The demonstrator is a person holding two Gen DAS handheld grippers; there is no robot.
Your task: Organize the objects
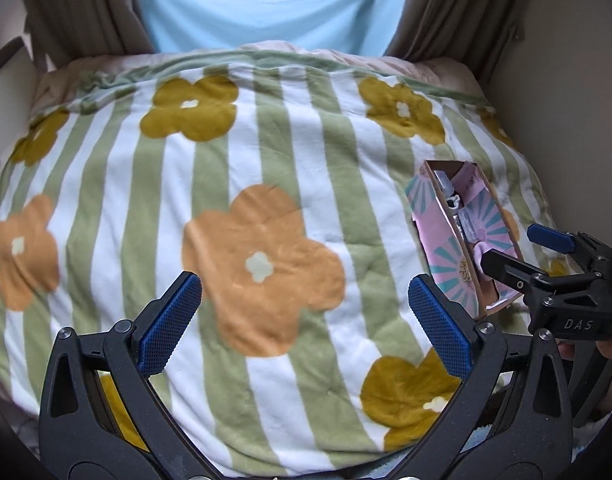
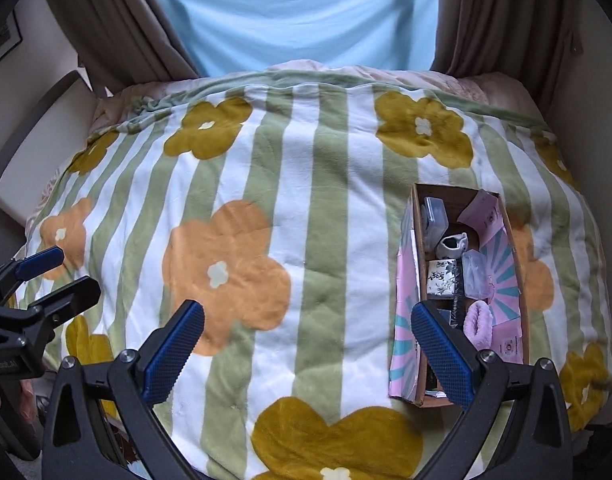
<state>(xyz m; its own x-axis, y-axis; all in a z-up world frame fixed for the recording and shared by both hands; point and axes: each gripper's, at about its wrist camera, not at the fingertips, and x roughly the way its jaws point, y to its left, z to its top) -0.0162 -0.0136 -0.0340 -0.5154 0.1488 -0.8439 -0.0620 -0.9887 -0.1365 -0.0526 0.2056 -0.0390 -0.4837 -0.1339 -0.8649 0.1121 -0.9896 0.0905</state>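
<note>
An open pink cardboard box [image 2: 505,304] of small items lies on the flowered blanket [image 2: 306,240], just beside the empty, wide-apart right gripper [image 2: 307,354]; the left gripper [image 1: 306,322] is also spread, empty.

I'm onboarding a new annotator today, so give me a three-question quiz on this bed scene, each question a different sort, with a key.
1. True or false: the cardboard box on the blanket is closed.
2. Multiple choice: the fluffy pink item lies A) on the blanket, B) inside the box, C) in the right gripper.
3. Fill in: both the left gripper and the right gripper are ____ and hold nothing.

Key
1. False: its flaps are open and the contents show.
2. B, at the near end of the box.
3. open
</note>
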